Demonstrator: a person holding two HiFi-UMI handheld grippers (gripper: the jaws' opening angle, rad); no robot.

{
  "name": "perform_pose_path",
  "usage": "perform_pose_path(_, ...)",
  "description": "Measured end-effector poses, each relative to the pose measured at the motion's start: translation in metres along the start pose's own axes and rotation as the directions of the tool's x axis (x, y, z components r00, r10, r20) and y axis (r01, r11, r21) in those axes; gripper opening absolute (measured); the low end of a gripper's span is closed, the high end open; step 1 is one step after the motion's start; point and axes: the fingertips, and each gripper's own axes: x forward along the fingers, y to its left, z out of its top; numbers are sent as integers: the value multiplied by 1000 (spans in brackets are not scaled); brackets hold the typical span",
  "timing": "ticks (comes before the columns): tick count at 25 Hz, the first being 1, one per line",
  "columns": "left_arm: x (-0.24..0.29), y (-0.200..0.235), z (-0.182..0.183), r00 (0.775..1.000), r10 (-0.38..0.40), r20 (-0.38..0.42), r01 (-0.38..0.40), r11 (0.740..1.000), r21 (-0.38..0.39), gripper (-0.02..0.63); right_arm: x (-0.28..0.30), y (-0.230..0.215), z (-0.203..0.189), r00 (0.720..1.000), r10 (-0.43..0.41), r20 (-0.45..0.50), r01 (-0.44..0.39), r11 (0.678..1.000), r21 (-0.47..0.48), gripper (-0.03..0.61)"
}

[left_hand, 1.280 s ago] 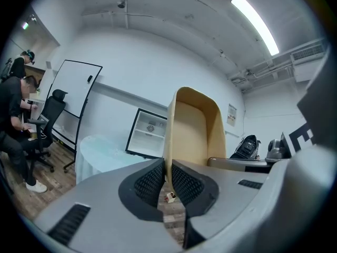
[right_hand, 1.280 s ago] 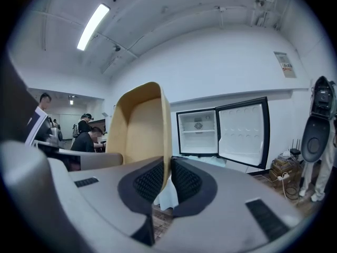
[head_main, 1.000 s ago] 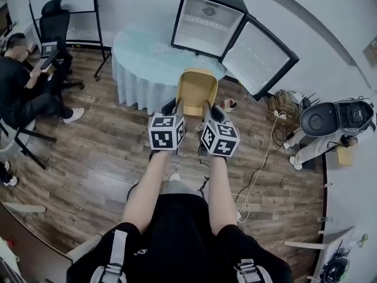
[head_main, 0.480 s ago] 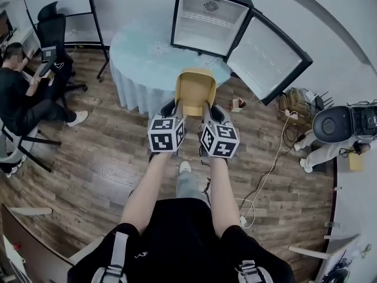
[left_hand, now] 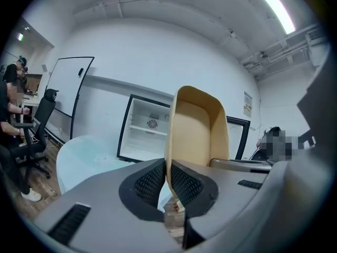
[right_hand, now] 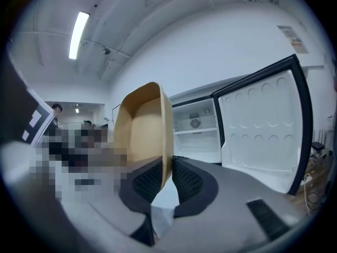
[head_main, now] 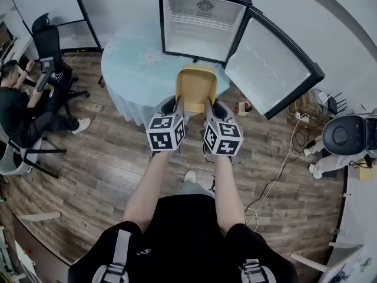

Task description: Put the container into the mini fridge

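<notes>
A tan open-topped paper container (head_main: 196, 86) hangs in front of me, held up by its two side walls. My left gripper (head_main: 177, 106) is shut on its left wall, and the left gripper view shows the wall (left_hand: 197, 125) pinched between the pads (left_hand: 150, 181). My right gripper (head_main: 211, 107) is shut on the right wall (right_hand: 142, 130). The mini fridge (head_main: 200, 25) stands just beyond on a round table (head_main: 132, 63) with a pale blue cloth. Its door (head_main: 274, 66) is swung open to the right and its white inside looks empty.
A person (head_main: 17, 105) sits at a desk on the left beside a black office chair (head_main: 50, 40). Cables (head_main: 283, 170) trail over the wooden floor at the right, near a round black appliance (head_main: 344, 135). The fridge door juts out toward the right.
Both grippers and the container have moved forward, closer to the table and the open fridge. The grip on the walls looks the same.
</notes>
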Motion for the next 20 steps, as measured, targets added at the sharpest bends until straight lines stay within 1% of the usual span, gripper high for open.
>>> perform_pose_path(7,63,-28,15,1000,-4,6,3,1000,23,25,31,-61,23,1000,9,17,-9,1000,18,38)
perform_pose_path(11,84,-39,15,1000,-9,-3,9,999,51,27,40,-84,23,999,9,34,-11,998,58,38)
perform_pose_path(15,98,-42,16,999,-14,-29,16,997,74,29,48,-95,21,999,8,35,-12,996,91,38)
perform_pose_path(20,112,-26,24,1000,9,-27,-8,998,64,28,73,-93,27,999,29,26,-31,996,78,38)
